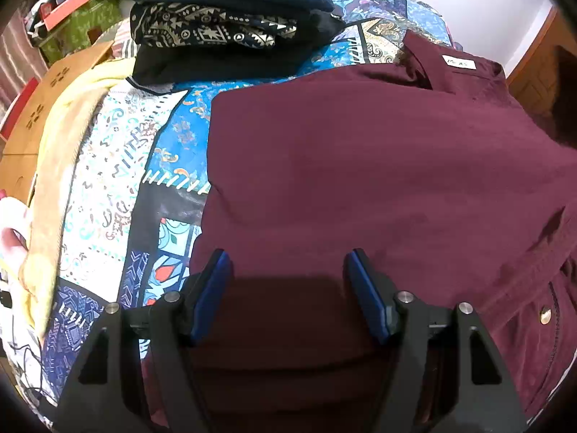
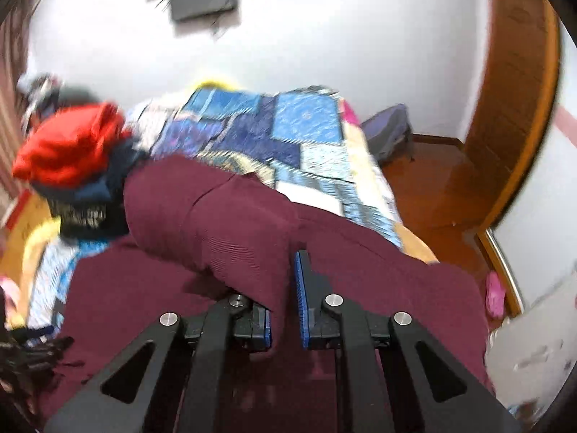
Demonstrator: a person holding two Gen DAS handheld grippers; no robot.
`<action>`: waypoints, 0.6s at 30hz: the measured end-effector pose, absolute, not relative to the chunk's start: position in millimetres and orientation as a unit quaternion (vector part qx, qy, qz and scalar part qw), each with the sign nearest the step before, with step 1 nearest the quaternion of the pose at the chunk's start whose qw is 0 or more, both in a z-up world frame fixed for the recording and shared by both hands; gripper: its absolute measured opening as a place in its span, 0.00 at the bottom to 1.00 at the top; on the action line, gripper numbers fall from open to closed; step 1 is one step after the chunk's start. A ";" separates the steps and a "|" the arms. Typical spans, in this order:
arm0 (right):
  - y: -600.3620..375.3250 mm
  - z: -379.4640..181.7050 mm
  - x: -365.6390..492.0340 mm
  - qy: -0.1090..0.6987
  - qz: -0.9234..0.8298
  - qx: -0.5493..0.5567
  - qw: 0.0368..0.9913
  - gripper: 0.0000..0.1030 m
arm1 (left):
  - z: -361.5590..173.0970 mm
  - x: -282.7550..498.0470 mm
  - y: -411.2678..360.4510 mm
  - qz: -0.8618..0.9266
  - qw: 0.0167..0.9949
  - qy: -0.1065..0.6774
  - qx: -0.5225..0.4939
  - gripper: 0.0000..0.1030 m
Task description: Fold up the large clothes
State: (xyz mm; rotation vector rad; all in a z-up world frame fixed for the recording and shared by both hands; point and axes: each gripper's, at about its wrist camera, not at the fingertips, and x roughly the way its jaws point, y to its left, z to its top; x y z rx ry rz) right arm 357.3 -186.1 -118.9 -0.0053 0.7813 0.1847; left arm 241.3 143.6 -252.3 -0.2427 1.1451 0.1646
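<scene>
A large maroon shirt [image 1: 360, 166] lies spread on a patterned blue bedspread [image 1: 173, 133], its collar with a white label [image 1: 458, 62] at the far right. My left gripper [image 1: 288, 263] is open and empty, hovering just above the shirt's near part. In the right wrist view my right gripper [image 2: 285, 288] is shut on a fold of the maroon shirt [image 2: 223, 223] and holds it lifted above the bed, so the cloth drapes over and hides the left finger. That view is blurred.
A stack of folded clothes [image 1: 230, 25] sits at the far left of the bed, topped by a red garment [image 2: 68, 144]. A yellow towel [image 1: 61, 151] and cardboard box [image 1: 32, 115] lie left. Wooden floor [image 2: 432, 195] and door frame [image 2: 512, 90] are right.
</scene>
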 end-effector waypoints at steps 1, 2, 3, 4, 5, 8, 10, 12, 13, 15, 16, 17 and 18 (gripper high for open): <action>-196.5 -120.0 354.9 0.389 0.086 0.021 0.917 0.09 | -252.8 241.5 143.1 0.078 0.830 0.540 -0.113 0.65; -207.8 -123.8 354.5 0.400 0.081 0.044 0.912 0.09 | -252.9 241.1 142.5 0.079 0.831 0.540 -0.111 0.65; -215.7 -129.0 355.7 0.408 0.072 0.056 0.909 0.10 | -252.9 240.6 141.9 0.080 0.831 0.539 -0.109 0.65; -227.0 -135.8 355.4 0.415 0.054 0.063 0.906 0.09 | -252.9 240.2 141.6 0.080 0.832 0.539 -0.109 0.65; -234.3 -142.1 355.3 0.427 0.049 0.069 0.900 0.10 | -252.9 240.0 141.4 0.079 0.832 0.538 -0.110 0.65; -257.3 -171.6 355.5 0.481 0.059 0.119 0.867 0.10 | -252.2 238.5 140.8 0.081 0.833 0.537 -0.107 0.65; -269.6 -186.6 349.8 0.501 0.054 0.144 0.852 0.14 | -251.2 237.5 140.7 0.084 0.832 0.537 -0.106 0.65; -277.1 -189.9 344.6 0.502 0.049 0.169 0.847 0.17 | -250.1 236.6 140.3 0.086 0.833 0.538 -0.102 0.65; -282.0 -190.2 342.0 0.503 0.052 0.184 0.843 0.19 | -249.3 236.2 139.9 0.088 0.833 0.538 -0.100 0.65; -289.5 -187.9 338.2 0.499 0.052 0.209 0.839 0.24 | -246.9 234.8 139.0 0.090 0.833 0.537 -0.094 0.65; -292.2 -185.4 335.8 0.498 0.050 0.211 0.840 0.25 | -244.7 234.1 138.0 0.091 0.834 0.536 -0.090 0.65; -291.2 -182.5 335.3 0.498 0.047 0.206 0.841 0.27 | -242.4 233.5 137.2 0.092 0.836 0.534 -0.087 0.65; -292.1 -178.9 334.0 0.497 0.039 0.198 0.844 0.29 | -240.0 233.6 136.1 0.093 0.838 0.532 -0.084 0.65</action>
